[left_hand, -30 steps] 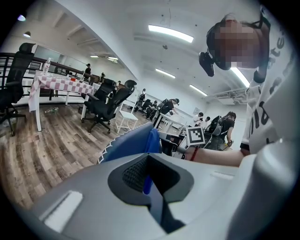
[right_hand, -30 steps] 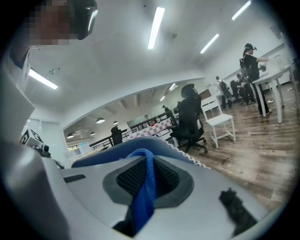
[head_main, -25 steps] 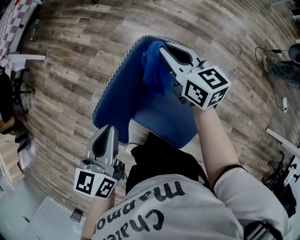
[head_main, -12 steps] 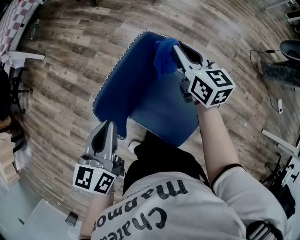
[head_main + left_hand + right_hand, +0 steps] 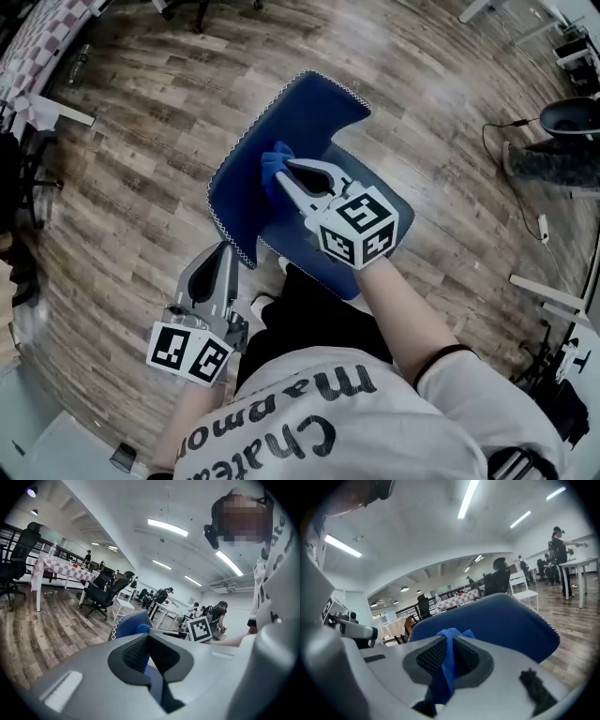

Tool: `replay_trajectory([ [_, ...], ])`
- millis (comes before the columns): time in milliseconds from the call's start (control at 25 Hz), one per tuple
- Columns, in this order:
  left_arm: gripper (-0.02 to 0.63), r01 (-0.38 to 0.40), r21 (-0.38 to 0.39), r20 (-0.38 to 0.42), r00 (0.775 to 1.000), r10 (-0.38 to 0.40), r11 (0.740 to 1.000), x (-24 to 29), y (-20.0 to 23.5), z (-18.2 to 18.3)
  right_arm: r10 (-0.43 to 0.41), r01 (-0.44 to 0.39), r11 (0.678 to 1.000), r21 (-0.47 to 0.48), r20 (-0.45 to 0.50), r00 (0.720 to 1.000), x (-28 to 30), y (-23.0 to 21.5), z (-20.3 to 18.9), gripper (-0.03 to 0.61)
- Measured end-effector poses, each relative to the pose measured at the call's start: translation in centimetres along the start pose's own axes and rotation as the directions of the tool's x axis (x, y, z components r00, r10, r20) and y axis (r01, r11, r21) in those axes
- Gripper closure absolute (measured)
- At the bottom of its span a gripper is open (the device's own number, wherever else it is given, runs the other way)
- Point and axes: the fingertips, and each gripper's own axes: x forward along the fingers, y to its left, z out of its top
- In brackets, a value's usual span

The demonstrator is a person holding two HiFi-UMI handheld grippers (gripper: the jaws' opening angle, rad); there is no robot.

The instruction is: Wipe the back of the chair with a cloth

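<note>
The blue chair has a white-stitched edge, and its back [image 5: 305, 117] rises in front of me. A crumpled blue cloth [image 5: 274, 165] is pressed against the left part of that back, with my right gripper [image 5: 286, 174] shut on it. In the right gripper view the cloth [image 5: 449, 641] hangs between the two black pads, with the chair back [image 5: 506, 620] just beyond. My left gripper [image 5: 219, 255] hovers low at the left, shut and empty, beside the chair's lower edge and clear of it. Its own view shows the chair back [image 5: 127, 624] and the cloth [image 5: 143, 629] ahead.
Wood-plank floor [image 5: 141, 122] surrounds the chair. A table with a checked cloth [image 5: 42, 56] and black office chairs stand at the left. Cables and a black chair base [image 5: 562, 122] lie at the right. People work at desks [image 5: 161, 604] in the distance.
My right gripper has dragged the cloth from the top right edge of the chair back down and left onto its middle. The left gripper has hardly moved.
</note>
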Motion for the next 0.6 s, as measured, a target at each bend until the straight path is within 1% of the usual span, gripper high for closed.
replay_trajectory([
  [200, 0.609, -0.018, -0.011, 0.029, 0.999, 0.018, 1.000, -3.0, 1.2, 0.5, 0.093, -0.096, 0.995, -0.035, -0.075, 0.993, 1.5, 6.3, -2.5, 0.528],
  [320, 0.609, -0.031, -0.019, 0.035, 0.999, 0.032, 0.999, -4.2, 2.0, 0.4, 0.126, -0.132, 0.990, -0.048, -0.111, 0.986, 2.1, 8.9, -4.0, 0.528],
  [440, 0.609, -0.049, -0.038, 0.042, 0.998, 0.050, 0.998, -4.8, 3.0, 0.4, 0.128, -0.132, 0.991, -0.025, -0.117, 0.985, 2.6, 9.4, -4.9, 0.528],
  [600, 0.609, -0.064, -0.053, 0.025, 0.998, 0.066, 0.997, -4.3, 3.6, 0.0, 0.113, -0.114, 0.994, 0.005, -0.120, 0.986, 3.2, 7.8, -5.4, 0.528],
])
